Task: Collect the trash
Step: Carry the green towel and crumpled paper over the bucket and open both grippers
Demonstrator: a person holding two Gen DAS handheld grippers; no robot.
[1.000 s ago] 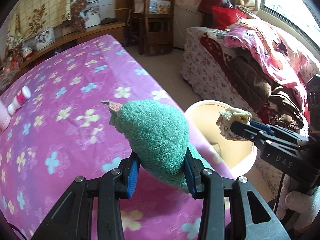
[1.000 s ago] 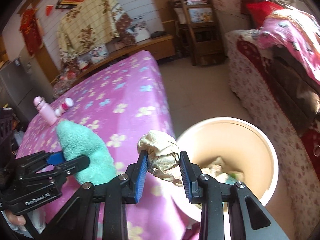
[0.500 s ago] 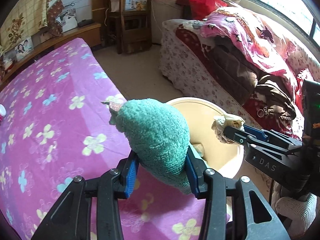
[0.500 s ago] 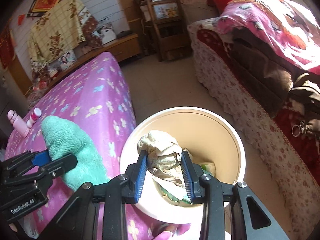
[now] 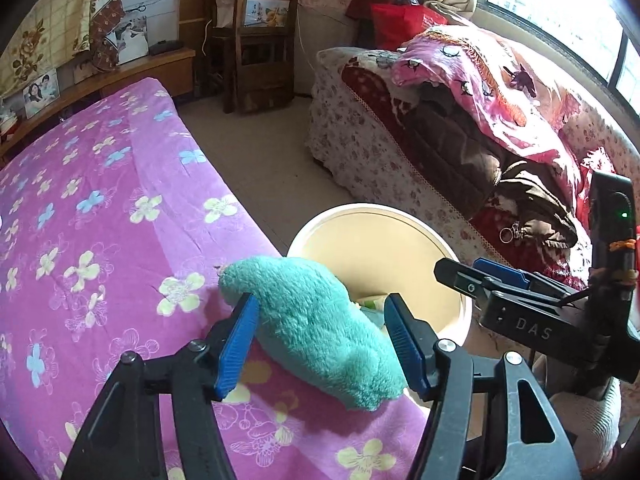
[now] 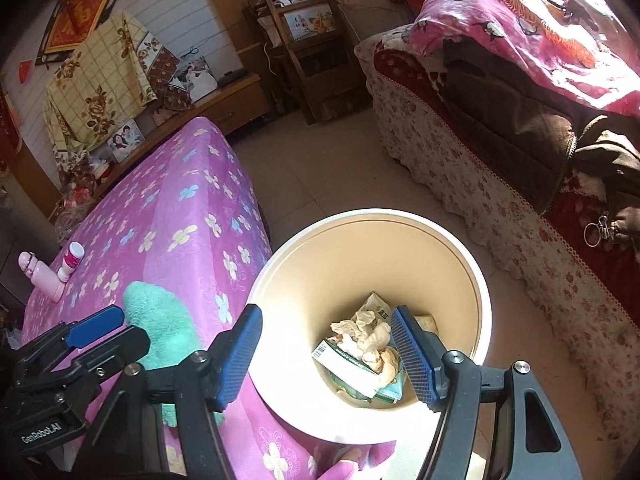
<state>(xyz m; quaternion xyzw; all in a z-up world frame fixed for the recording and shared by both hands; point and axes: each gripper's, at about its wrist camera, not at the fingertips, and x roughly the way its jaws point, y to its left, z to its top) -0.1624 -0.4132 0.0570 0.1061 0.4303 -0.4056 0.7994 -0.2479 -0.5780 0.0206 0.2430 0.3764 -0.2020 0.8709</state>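
A cream round trash bin [image 6: 476, 280] stands on the floor beside the bed; it also shows in the left wrist view [image 5: 400, 220]. A crumpled beige tissue [image 6: 370, 334] lies inside it on paper and packaging. My right gripper [image 6: 326, 354] is open and empty above the bin. My left gripper [image 5: 322, 338] is open around a green fluffy cloth [image 5: 316, 328] that lies on the purple flowered bed cover [image 5: 100, 220] at the bed's edge next to the bin. The cloth also shows in the right wrist view [image 6: 160, 320].
A pink bottle [image 6: 38, 276] and a small white-and-pink bottle [image 6: 72, 258] stand on the bed's far side. A sofa with blankets and clothes [image 5: 460, 128] is to the right. A wooden chair [image 5: 256, 36] stands at the back.
My right gripper opened and the tissue dropped into the bin. My left gripper opened and the green cloth now lies on the bed's edge between its fingers.
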